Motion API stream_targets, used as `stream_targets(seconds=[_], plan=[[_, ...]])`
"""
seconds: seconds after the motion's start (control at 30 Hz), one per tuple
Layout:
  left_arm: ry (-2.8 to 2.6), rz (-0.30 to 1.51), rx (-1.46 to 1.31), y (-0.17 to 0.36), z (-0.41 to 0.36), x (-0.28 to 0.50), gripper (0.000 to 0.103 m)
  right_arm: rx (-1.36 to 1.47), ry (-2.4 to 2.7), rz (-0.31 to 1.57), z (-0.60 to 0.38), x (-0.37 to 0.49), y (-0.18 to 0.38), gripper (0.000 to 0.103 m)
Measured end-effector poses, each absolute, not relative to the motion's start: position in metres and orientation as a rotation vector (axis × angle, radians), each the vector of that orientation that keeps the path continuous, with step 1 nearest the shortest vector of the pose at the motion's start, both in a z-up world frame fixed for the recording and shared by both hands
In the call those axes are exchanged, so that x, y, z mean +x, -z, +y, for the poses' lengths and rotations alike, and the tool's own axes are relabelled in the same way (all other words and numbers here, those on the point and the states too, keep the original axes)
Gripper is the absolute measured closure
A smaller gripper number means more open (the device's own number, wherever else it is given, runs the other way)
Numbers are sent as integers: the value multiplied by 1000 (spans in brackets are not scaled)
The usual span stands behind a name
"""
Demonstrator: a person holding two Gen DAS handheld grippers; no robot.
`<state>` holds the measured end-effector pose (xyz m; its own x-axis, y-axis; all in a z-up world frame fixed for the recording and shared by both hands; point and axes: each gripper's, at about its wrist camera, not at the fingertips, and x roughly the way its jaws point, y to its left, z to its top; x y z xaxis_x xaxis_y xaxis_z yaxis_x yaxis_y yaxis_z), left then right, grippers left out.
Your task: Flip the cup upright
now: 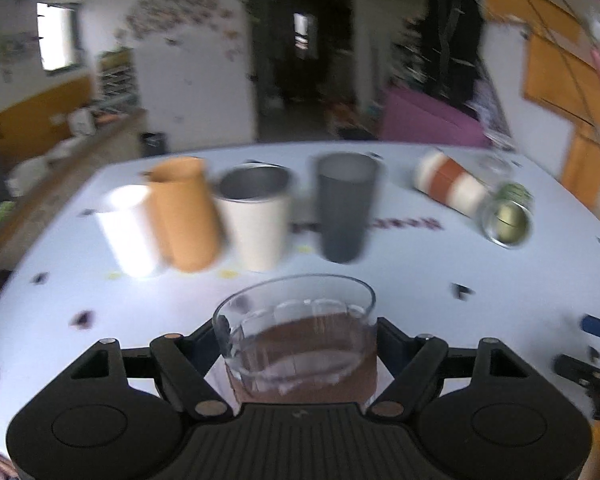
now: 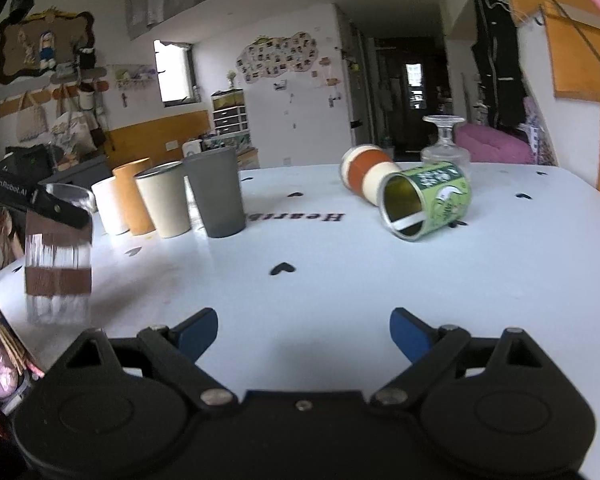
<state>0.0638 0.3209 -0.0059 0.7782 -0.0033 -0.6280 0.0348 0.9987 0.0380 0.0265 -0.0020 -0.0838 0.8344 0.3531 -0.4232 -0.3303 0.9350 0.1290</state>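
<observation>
My left gripper (image 1: 298,344) is shut on a clear glass cup with brown bands (image 1: 296,344), held upright, mouth up, above the white table (image 1: 420,300). The same cup (image 2: 58,256) shows at the far left of the right wrist view, held in the left gripper's fingers (image 2: 60,210) above the table edge. My right gripper (image 2: 304,332) is open and empty, low over the near part of the table (image 2: 320,280). A green tin cup (image 2: 426,202) and an orange-and-cream cup (image 2: 370,178) lie on their sides at the back right.
A row of upright cups stands at the back left: white (image 2: 110,204), orange (image 2: 134,196), cream (image 2: 164,200), grey (image 2: 218,192). An upside-down stemmed glass (image 2: 444,146) stands behind the green tin. The table's left edge is near the held cup.
</observation>
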Motion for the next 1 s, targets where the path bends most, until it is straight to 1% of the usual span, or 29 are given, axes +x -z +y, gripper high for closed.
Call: stream_targets(seconds=[0.27, 0.5, 0.7, 0.9, 0.97, 1.0], plan=[[-249, 600, 4, 14, 392, 98, 25, -1, -400, 467, 21, 27, 81, 9], [-388, 517, -118, 15, 449, 128, 25, -26, -399, 476, 27, 27, 80, 9], [-435, 500, -120, 14, 459, 142, 25, -37, -404, 482, 33, 27, 80, 9], [-448, 477, -83, 18, 455, 140, 25, -37, -414, 486, 36, 27, 81, 9], [-438, 470, -78, 18, 453, 138, 23, -32, -417, 482, 36, 27, 80, 9], [-433, 476, -87, 19, 455, 137, 16, -30, -418, 480, 36, 26, 79, 9]])
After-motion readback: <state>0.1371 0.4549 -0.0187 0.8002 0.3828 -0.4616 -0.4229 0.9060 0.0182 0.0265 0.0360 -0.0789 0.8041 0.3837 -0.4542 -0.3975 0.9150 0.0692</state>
